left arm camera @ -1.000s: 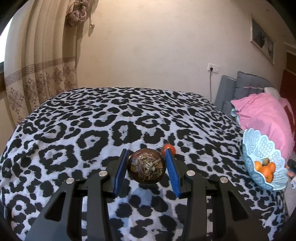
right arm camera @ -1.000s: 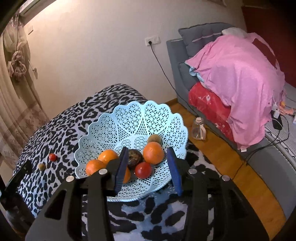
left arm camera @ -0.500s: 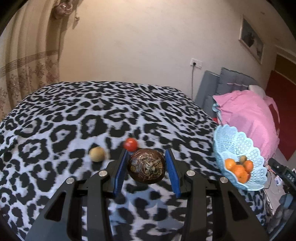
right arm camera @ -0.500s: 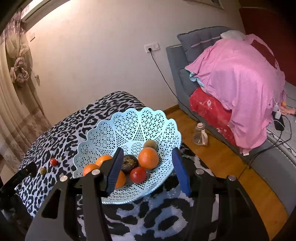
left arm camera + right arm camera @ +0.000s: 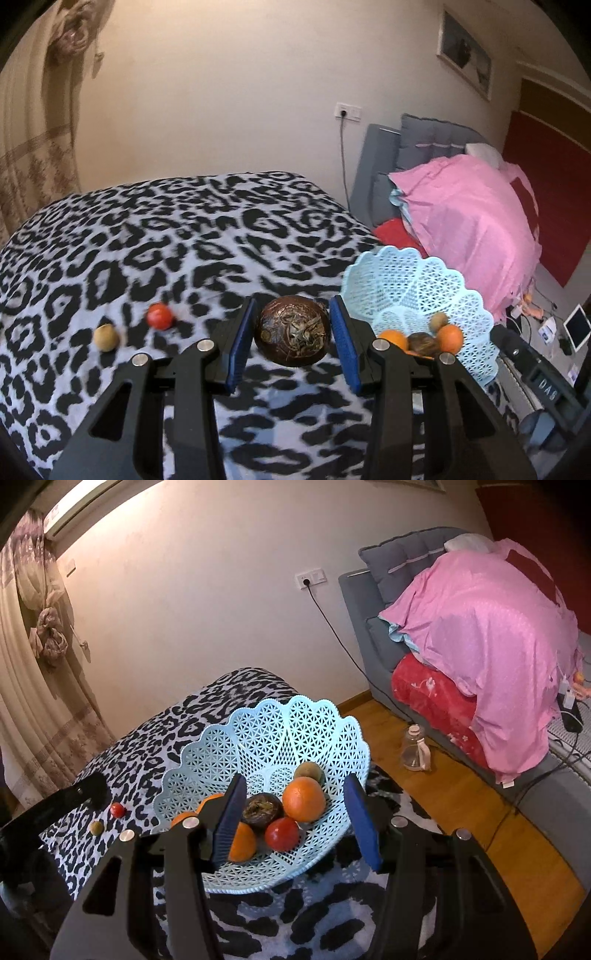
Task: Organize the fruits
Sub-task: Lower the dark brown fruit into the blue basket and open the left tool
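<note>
Above the leopard-print bedspread [image 5: 155, 236], my left gripper [image 5: 293, 338] pinches a hard, rough-shelled brown fruit [image 5: 291, 335] across its middle, a seemingly light, firm load; my right gripper [image 5: 295, 821] hangs spread, empty.

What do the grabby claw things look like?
Each hand-held gripper, left and right, is a matte black plastic frame with cut-out holes and round silver screws. Each has two flat fingers lined with ridged blue pads. No cables or sleeves show.
</note>
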Tool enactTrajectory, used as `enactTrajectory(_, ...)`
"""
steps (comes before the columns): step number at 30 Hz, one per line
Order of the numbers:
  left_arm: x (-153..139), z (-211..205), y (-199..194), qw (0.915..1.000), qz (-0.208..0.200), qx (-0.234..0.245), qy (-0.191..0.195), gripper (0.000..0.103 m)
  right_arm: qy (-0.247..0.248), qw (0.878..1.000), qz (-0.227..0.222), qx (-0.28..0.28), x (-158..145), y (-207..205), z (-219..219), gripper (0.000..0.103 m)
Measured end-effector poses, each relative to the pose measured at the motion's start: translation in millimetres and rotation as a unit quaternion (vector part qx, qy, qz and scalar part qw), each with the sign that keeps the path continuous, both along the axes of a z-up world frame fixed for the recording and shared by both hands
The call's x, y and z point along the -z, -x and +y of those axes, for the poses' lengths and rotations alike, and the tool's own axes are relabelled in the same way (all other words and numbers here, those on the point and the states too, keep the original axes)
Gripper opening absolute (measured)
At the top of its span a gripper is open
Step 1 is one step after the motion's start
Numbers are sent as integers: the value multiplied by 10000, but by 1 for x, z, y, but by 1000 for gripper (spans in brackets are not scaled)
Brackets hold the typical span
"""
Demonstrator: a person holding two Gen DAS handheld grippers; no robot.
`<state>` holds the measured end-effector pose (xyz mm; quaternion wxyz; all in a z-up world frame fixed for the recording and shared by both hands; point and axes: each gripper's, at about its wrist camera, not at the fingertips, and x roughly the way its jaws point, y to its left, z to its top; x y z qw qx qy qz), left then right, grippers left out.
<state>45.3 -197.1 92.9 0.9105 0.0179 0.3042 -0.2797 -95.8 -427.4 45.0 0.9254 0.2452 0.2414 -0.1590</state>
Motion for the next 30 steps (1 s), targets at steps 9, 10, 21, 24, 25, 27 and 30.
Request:
enactTrajectory(9, 3, -53, 2, 9990, 60, 387, -224, 42, -129, 9999, -95, 51, 3, 3, -11, 57)
enactTrajectory(10, 4, -59, 2, 9988, 65, 425, -249, 42, -117, 9999, -103, 57, 2, 4, -12, 57)
enactTrajectory(21, 13, -89, -3, 9976, 218, 579, -303, 60, -145, 9999, -69, 37, 5, 3, -14, 57)
enactTrajectory(24, 13, -88, -1, 9978, 188, 565, -291, 65, -144, 9999, -83, 34, 4, 4, -14, 57)
enactTrajectory(25, 13, -87, -1, 9978, 180, 555, -311, 67, -145, 9998, -87, 42, 4, 4, -15, 57)
enactTrajectory(27, 13, -84, -2, 9982, 178, 484, -293, 71, -160, 9998, -89, 58, 4, 4, -15, 57)
enactTrajectory(30, 12, -75, -6, 9989, 239, 327, -231, 78, -177, 9998, -83, 62, 5, 4, -16, 57)
